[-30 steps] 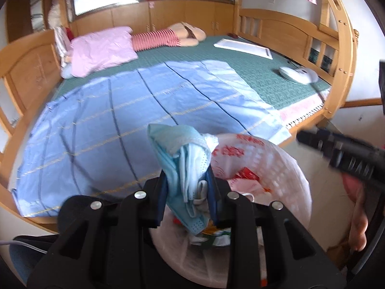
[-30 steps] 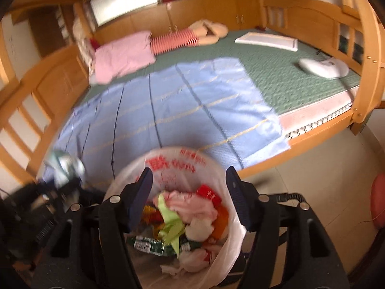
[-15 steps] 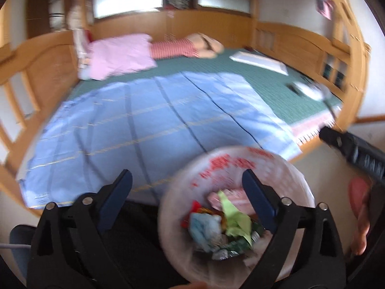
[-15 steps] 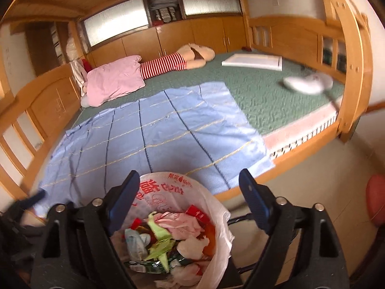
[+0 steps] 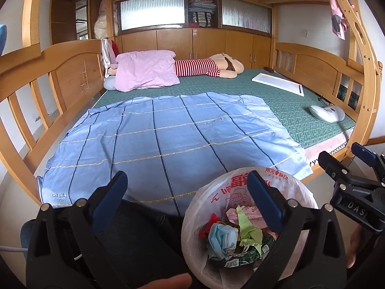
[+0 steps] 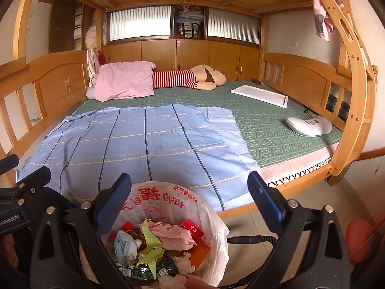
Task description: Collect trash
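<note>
A trash bin lined with a white plastic bag (image 5: 207, 200) stands on the floor by the bed, full of wrappers and paper; it also shows in the right wrist view (image 6: 216, 221). A crumpled blue face mask (image 5: 220, 237) lies on top of the trash, seen too in the right wrist view (image 6: 124, 243). My left gripper (image 5: 186, 192) is open and empty above the bin's left rim. My right gripper (image 6: 190, 193) is open and empty above the bin; it appears at the right of the left wrist view (image 5: 346, 166).
A wooden bunk bed (image 5: 72, 72) holds a blue checked sheet (image 5: 156, 139), a pink pillow (image 5: 146, 71), a striped plush toy (image 5: 207, 67), a white board (image 5: 276, 82) and a white device (image 5: 327, 113). A red object (image 6: 361, 238) sits on the floor at right.
My left gripper opened and let the blue face mask drop into the bin. Both grippers rose and tilted up, the right one opening wider.
</note>
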Motion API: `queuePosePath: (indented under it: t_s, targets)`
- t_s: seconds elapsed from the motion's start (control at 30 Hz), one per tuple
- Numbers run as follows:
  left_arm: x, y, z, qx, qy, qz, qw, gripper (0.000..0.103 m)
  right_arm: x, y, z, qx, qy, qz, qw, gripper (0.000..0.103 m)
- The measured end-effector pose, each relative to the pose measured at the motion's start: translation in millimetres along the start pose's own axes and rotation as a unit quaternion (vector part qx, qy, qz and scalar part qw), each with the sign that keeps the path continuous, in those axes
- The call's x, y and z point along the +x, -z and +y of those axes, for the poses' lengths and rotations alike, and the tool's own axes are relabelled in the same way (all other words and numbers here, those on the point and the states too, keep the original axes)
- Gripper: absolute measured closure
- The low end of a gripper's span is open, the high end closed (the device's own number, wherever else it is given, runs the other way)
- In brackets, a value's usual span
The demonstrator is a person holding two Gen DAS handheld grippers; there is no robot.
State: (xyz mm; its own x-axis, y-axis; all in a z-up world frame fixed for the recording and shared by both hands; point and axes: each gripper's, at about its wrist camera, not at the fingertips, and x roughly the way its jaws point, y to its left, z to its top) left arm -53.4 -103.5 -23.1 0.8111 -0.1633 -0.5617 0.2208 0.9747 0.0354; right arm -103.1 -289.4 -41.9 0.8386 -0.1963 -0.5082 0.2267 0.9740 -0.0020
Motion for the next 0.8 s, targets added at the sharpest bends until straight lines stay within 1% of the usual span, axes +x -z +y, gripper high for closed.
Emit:
queuePosePath:
  t_s: [0.17,0.8]
  targets:
    - [0.2,0.7,-0.4,0.001,0.0,0.0,1.0,0.004,2.2,-0.5,-1.4,0.006,-0.003,0.004,1.0,0.008]
    - [2.2,3.5,0.0,0.006,0.002,0.003,1.0,0.004,6.3,0.1,5.7,-0.005,-0.009,0.007,1.0,0.008]
